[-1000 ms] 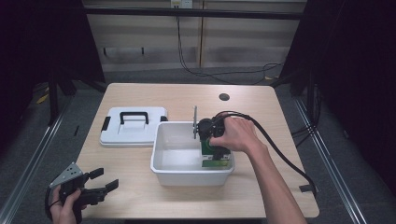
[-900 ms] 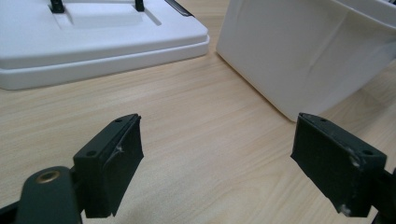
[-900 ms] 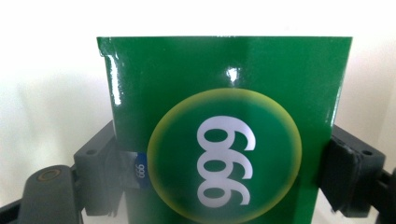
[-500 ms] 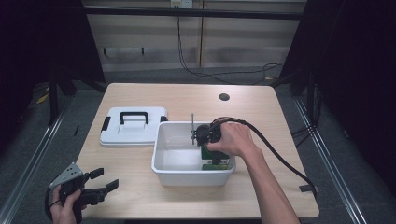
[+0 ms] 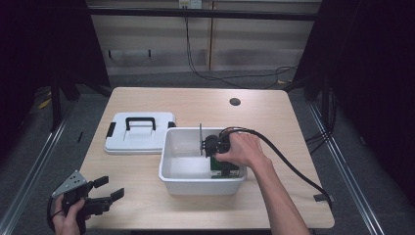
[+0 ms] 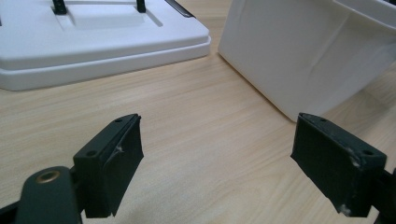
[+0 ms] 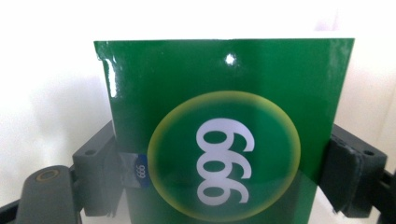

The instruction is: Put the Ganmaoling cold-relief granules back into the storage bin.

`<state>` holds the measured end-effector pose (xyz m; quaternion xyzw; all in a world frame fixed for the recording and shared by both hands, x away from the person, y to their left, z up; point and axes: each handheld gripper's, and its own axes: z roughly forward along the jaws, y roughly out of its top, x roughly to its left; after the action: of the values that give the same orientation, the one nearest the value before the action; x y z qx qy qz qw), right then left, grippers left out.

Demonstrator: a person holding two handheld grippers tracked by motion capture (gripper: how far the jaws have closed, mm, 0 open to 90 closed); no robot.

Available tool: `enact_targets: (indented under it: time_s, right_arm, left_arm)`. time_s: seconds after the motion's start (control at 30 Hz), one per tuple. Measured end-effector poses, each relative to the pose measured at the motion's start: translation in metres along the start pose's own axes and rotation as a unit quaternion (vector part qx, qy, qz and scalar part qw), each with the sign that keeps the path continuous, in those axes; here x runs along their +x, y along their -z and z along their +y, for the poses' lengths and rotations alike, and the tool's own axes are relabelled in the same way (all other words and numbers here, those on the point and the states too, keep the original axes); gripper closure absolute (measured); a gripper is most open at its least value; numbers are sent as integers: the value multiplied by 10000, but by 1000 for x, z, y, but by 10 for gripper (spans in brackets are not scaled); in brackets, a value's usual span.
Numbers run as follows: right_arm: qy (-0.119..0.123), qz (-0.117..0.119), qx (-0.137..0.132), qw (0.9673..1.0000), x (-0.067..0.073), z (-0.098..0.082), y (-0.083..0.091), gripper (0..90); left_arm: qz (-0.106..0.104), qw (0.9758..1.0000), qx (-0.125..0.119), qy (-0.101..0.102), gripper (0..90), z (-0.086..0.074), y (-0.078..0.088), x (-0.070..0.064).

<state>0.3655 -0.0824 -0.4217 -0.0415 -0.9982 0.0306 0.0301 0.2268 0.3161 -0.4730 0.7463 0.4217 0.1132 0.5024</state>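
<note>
Black fingers (image 7: 95, 177) of the right gripper (image 7: 224, 172) press against both sides of a green box (image 7: 224, 135), its white "999" printed inside a yellow-ringed circle and seen upside down in the right gripper view. Compared with a second ago, the right hand (image 5: 242, 151) has moved nearer the front wall of the white bin (image 5: 201, 185), carrying the box lower inside it; in the high view the box (image 5: 221, 169) now sits at the bin's right front corner, mostly hidden under the hand. Whether it touches the bin floor cannot be told.

At the table's near left corner, the left gripper (image 5: 98, 193) is unchanged from the earlier frames, held low in the left hand (image 5: 68, 215) with its jaws spread wide and nothing between them. Its own view shows bare wooden table (image 6: 196, 140) between the pads, the bin's outer wall (image 6: 303, 51) ahead to one side.

The right forearm reaches in from the bottom edge, angled up and leftward, wrist bent down over the bin, a black cable (image 5: 288, 161) trailing back across the table.

Farther off, the white lid (image 5: 139, 134) with its black handle lies flat beside the bin's left rear corner.
</note>
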Motion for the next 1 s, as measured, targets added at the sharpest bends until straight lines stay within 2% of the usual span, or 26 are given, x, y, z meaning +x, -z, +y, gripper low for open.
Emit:
enact_targets:
  time_s: [0.23,0.3,0.4,0.5,0.53,0.57,0.63,0.67,0.73,0.87,0.97,1.0]
  right_arm:
    - [-16,54,18,10000,0,2,-3,135]
    - [-98,101,33,9999,-1,2,-5,131]
    - [-149,95,90,9998,-2,2,-3,130]
    - [-55,84,-26,9999,-2,1,-4,130]
    - [-38,59,45,10000,-2,0,-1,129]
    - [-22,49,-66,10000,-1,-1,-3,128]
    - [11,18,-82,10000,-1,-2,-2,124]
    - [26,77,-158,9998,-1,-3,-3,123]
    - [30,59,-143,9999,-1,-4,-1,122]
    - [43,41,-314,9995,-1,-8,0,119]
    - [108,-9,-275,9996,0,-8,3,122]
    - [100,-31,-364,9993,1,-8,3,122]
  left_arm:
    - [-9,10000,14,1,159,0,0,1]
    - [1,10000,24,-43,159,1,-1,1]
    - [-5,10000,29,-6,158,0,-2,1]
    - [-9,10000,29,25,159,0,-2,1]
    - [9,10000,22,54,158,0,-2,2]
    - [9,10000,22,54,159,0,-2,2]
    - [15,10000,18,62,158,0,-2,2]
    - [18,10000,19,53,158,0,-2,2]
    - [18,10000,42,31,158,0,-2,2]
    - [18,10000,28,33,158,0,-2,2]
    - [-1,10000,26,17,158,0,-2,1]
    - [-3,10000,25,17,159,0,-2,1]
